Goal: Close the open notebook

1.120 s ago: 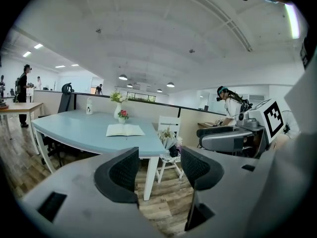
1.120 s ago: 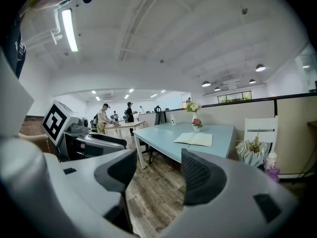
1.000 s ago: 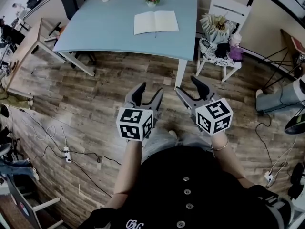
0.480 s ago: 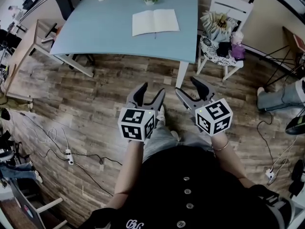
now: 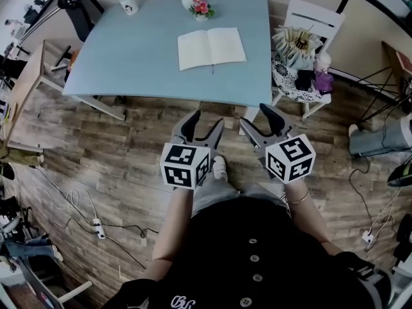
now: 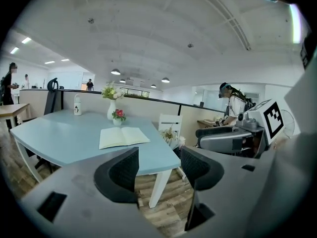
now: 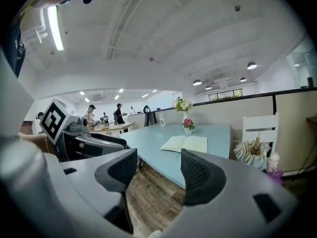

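Readable text: none in any view.
Cube [image 5: 185,166] on the left gripper [image 5: 206,121]: black-and-white square marker patterns, no letters or digits.
Cube [image 5: 290,158] on the right gripper [image 5: 254,116]: the same kind of marker patterns, no letters or digits.
White bottle [image 5: 127,0] at the far left corner of the table [image 5: 129,63]: a small dark print, too small to read.
Notebook [image 5: 211,47] near the table's far right edge: no writing can be made out on the open pages.
Black shirt [image 5: 257,250]: pale stitched lettering at the lower edge of the head view, cut off and unreadable.
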`<state>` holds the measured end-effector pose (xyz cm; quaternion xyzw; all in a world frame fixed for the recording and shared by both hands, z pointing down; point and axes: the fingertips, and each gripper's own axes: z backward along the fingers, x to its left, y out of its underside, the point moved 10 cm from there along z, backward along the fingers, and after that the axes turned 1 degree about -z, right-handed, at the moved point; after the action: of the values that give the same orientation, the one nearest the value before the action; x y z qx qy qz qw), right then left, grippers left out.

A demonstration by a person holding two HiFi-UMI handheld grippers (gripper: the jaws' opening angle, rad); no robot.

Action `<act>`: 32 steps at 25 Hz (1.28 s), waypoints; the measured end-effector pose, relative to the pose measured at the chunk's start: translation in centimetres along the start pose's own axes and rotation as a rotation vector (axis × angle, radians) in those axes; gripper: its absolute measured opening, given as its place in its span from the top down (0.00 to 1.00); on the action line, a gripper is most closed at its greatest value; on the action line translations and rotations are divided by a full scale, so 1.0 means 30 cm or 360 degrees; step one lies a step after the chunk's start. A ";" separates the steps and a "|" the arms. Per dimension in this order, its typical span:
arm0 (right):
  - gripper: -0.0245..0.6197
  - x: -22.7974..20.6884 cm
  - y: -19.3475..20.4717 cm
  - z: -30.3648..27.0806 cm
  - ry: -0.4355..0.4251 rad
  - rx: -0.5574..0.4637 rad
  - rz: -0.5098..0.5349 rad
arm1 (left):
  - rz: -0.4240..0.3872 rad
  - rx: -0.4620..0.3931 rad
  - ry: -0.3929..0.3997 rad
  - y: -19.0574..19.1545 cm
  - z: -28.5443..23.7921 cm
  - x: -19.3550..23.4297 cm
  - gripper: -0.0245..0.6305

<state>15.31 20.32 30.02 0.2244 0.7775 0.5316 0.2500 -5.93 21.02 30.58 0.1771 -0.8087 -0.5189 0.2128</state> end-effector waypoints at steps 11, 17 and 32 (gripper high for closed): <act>0.55 -0.044 -0.094 -0.223 0.0138 -0.0042 -0.0028 | -0.0070 -0.0029 0.0121 -0.135 -0.136 0.234 0.59; 0.55 -0.048 -0.110 -0.302 0.0242 -0.0035 -0.0045 | -0.0106 0.0003 0.0264 -0.137 -0.205 0.281 0.59; 0.55 -0.075 -0.101 -0.382 0.0343 0.0064 -0.0129 | -0.0023 0.0091 0.0342 -0.107 -0.268 0.373 0.59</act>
<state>9.61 9.75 31.07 0.1392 0.8189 0.5264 0.1817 -10.94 7.92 32.42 0.2436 -0.7944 -0.4752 0.2894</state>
